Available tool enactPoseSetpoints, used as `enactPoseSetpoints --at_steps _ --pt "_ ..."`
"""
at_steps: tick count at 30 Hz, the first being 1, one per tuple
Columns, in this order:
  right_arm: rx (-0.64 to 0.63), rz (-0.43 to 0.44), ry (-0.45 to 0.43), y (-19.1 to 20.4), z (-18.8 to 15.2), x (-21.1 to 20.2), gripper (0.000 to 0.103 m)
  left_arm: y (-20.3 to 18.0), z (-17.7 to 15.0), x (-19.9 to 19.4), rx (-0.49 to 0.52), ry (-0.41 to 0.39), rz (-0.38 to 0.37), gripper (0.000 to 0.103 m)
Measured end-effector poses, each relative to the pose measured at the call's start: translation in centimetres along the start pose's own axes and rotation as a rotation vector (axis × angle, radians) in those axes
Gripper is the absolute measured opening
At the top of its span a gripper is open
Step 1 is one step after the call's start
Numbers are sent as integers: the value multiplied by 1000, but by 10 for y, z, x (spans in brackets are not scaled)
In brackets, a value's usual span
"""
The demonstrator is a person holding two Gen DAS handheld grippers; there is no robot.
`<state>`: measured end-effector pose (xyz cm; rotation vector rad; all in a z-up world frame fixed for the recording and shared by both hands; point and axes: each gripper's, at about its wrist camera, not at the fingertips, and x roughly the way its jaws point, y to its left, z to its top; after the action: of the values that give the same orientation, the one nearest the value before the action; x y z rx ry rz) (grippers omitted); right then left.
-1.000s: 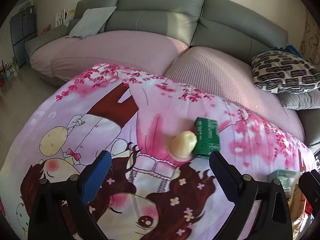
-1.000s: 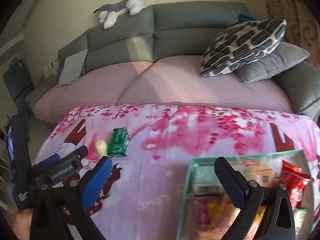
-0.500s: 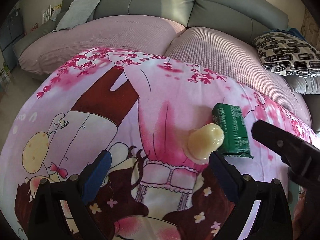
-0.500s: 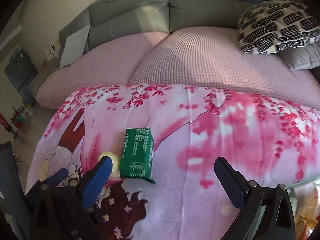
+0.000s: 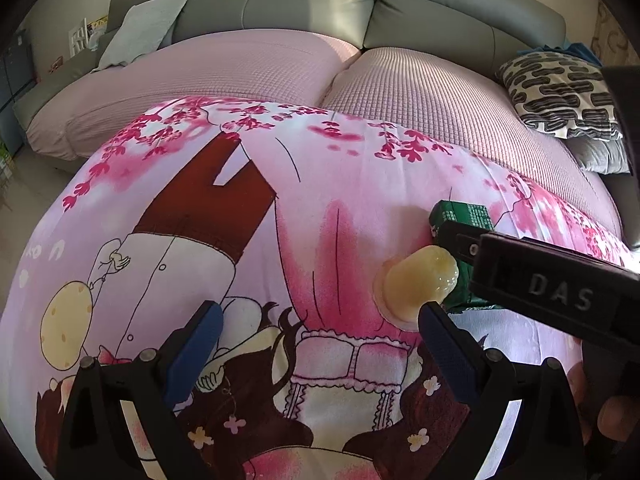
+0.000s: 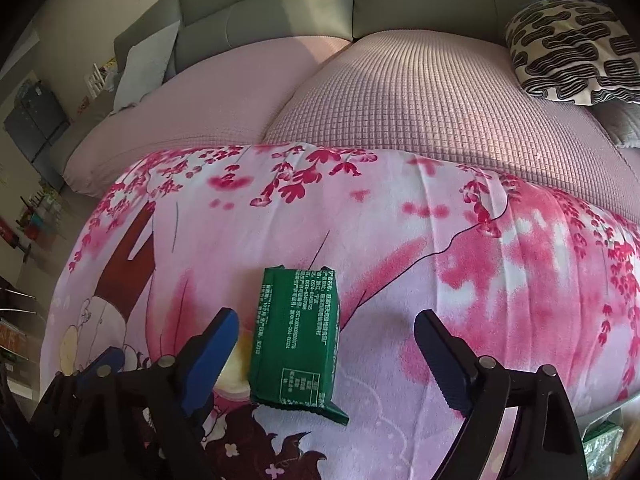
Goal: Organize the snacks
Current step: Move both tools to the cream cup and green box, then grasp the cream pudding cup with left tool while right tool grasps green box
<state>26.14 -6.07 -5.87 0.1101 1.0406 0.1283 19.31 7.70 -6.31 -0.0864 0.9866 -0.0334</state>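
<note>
Both claws hang with fingers spread wide and nothing between them. Right claw (image 6: 324, 344) straddles the green packet (image 6: 294, 344), which lies flat on the pink cloth (image 6: 400, 248) nearer its left finger. Left claw (image 5: 316, 332) hovers beside the yellow jelly cup (image 5: 418, 280), just ahead of its right finger and touching the packet.

A home living room: grey sofa (image 5: 280, 4), patterned cushion (image 6: 572, 48).

Left hand-held gripper (image 5: 318, 322) jaws apart, empty. Yellow jelly cup (image 5: 418, 282) just beyond its right fingertip, touching green packet (image 5: 464, 216); right hand-held gripper body overlaps packet.
</note>
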Motion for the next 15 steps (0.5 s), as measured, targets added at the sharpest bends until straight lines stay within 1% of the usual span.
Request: enactPoseSetpoints --at_steps 6,10,15 --pt "9 6 -1 -8 -5 -2 77 -7 1 2 28 8 -12 98" --pt "22 4 1 -17 -12 -6 75 -14 3 3 36 13 -22 98" --pt "48 5 -6 -31 -17 -12 60 -22 7 10 44 23 -29 98"
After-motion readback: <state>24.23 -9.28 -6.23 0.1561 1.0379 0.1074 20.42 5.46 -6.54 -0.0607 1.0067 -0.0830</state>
